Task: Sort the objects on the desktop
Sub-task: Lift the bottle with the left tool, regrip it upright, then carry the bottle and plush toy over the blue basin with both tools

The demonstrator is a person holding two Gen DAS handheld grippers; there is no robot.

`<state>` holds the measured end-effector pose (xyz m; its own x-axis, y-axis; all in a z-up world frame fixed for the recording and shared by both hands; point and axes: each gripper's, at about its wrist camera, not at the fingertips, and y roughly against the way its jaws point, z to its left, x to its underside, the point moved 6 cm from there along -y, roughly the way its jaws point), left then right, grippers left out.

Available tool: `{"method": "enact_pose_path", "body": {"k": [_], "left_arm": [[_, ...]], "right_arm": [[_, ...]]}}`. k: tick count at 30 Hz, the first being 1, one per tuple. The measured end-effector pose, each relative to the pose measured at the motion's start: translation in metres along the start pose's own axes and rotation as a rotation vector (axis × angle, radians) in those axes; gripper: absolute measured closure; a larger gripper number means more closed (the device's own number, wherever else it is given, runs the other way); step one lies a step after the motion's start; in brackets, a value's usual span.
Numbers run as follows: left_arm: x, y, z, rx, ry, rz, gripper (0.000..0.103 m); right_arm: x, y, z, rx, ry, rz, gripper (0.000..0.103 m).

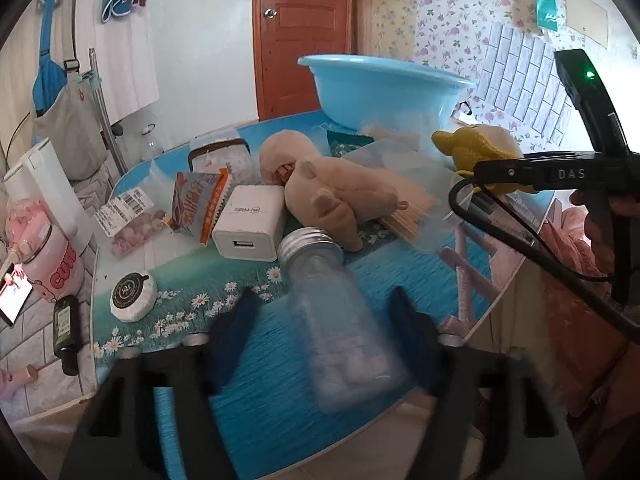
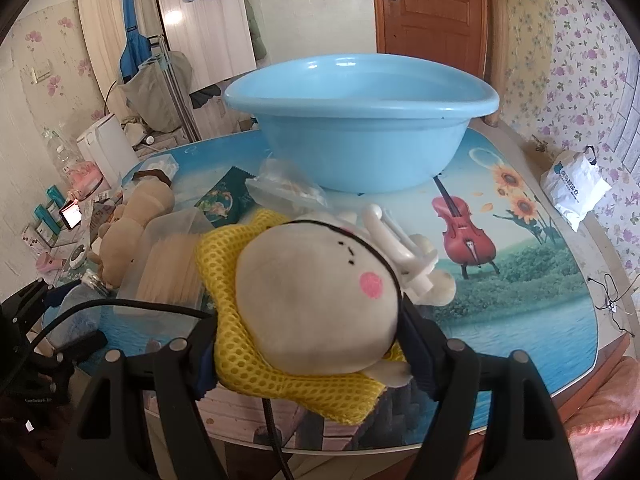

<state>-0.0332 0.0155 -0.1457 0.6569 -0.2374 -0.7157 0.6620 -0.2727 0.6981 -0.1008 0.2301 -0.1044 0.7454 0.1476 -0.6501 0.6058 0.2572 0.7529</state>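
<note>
Left wrist view: the left gripper (image 1: 324, 328) straddles a clear bottle (image 1: 340, 320) with a metal cap, lying tilted and blurred on the desk (image 1: 400, 276). Gaps show between the bottle and both pads, so the jaws are open around it, not pressing. White tablets sit at the bottle's bottom end. Beyond it lie a tan plush (image 1: 320, 188), a white charger (image 1: 250, 222), a snack packet (image 1: 200, 204), a bag of pink sweets (image 1: 132, 228) and a round white puck (image 1: 134, 298). The blue basin (image 1: 384, 92) stands at the far side; its inside cannot be seen from here.

Right wrist view: the right gripper (image 2: 308, 344) is clamped on a round cream plush (image 2: 316, 300) wrapped in yellow mesh (image 2: 280, 380), lifted near the desk's near edge. The basin (image 2: 360, 128) is straight ahead and what shows of its inside looks empty. Between the plush and the basin lie a clear bag (image 2: 288, 188) and a white clip (image 2: 396, 240). To the right the desk surface lies open out to its rim.
</note>
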Motion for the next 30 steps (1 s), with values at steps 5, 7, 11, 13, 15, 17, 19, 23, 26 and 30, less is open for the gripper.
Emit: {"method": "enact_pose_path", "body": {"k": [5,7,11,13,15,17,19,23,26,30], "left_arm": [[-0.001,0.001,0.000,0.003,0.000,-0.007,0.061],[-0.002,0.001,0.000,0.004,-0.003,-0.007,0.061],[-0.006,-0.002,-0.003,0.000,-0.020,-0.005,0.061],[-0.008,-0.003,-0.004,0.004,-0.022,-0.007,0.061],[-0.009,-0.004,-0.005,0.003,-0.026,-0.009,0.061],[-0.009,-0.004,-0.005,0.003,-0.028,-0.008,0.062],[-0.009,-0.005,-0.005,0.003,-0.028,-0.005,0.062],[-0.011,-0.002,-0.004,-0.003,-0.023,-0.018,0.062],[-0.017,0.006,-0.001,-0.005,-0.001,-0.049,0.063],[-0.024,0.016,-0.001,-0.003,0.006,-0.081,0.064]], "right_arm": [[-0.001,-0.001,0.003,0.011,0.003,0.002,0.028],[-0.001,-0.001,0.003,0.014,0.003,0.002,0.028],[-0.001,-0.001,0.003,0.011,0.002,0.004,0.026],[0.000,-0.002,0.002,0.013,-0.003,0.005,0.025],[0.001,-0.003,0.002,0.015,-0.006,0.007,0.024],[0.001,-0.006,0.001,0.017,-0.010,0.013,0.023],[0.000,-0.009,0.000,0.022,-0.007,0.020,0.022],[-0.002,-0.009,0.001,0.033,0.009,0.013,0.026],[-0.004,-0.004,0.000,0.003,-0.009,-0.007,0.031],[-0.006,0.004,-0.001,-0.015,-0.015,-0.025,0.033]]}}
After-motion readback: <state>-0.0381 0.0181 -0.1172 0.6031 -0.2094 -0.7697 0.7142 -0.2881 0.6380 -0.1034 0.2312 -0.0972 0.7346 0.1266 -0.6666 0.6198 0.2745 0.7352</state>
